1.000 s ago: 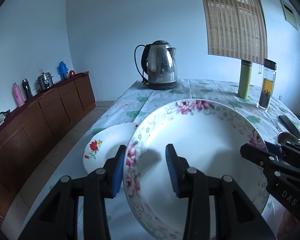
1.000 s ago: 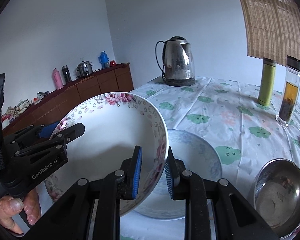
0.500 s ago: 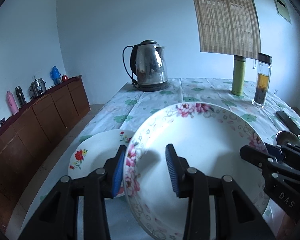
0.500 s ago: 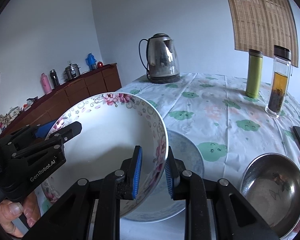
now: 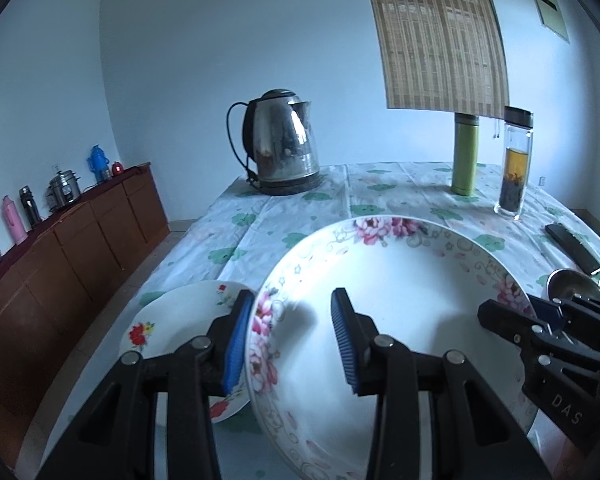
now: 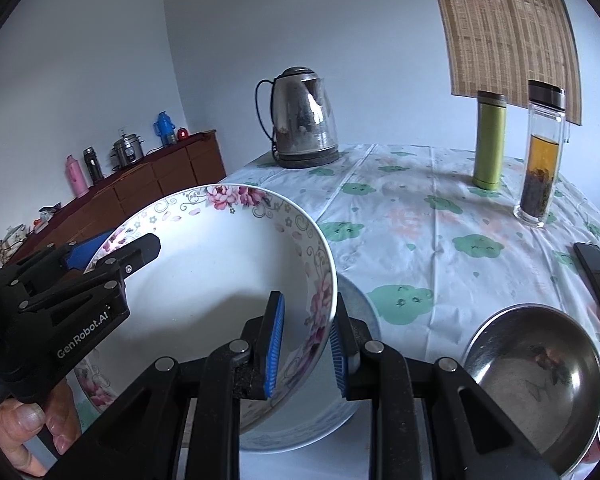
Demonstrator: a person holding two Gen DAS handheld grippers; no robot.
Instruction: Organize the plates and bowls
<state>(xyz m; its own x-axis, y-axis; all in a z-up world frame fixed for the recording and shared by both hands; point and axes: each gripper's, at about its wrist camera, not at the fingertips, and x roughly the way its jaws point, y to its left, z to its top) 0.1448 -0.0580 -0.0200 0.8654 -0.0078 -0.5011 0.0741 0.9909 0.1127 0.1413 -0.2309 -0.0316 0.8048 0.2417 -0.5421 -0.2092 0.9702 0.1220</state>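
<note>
The large floral-rimmed bowl (image 6: pixel 220 280) hangs in the air above the near edge of the table (image 6: pixel 440 216), carried between both tools: the left gripper (image 5: pixel 288 344) straddles its left rim, though its inner pad looks short of the wall, so whether it truly clamps I cannot tell; the right gripper (image 6: pixel 306 344) is closed on the opposite rim. Little looks sorted yet. Left of the bowl a white plate with red flowers (image 5: pixel 172 328) lies alone; beneath the bowl's right side sits a pale blue-rimmed plate (image 6: pixel 360 308); right of the bowl a steel bowl (image 6: pixel 536 364) waits. By my reading, the bowl must still be set down and the remaining dishes grouped.
</note>
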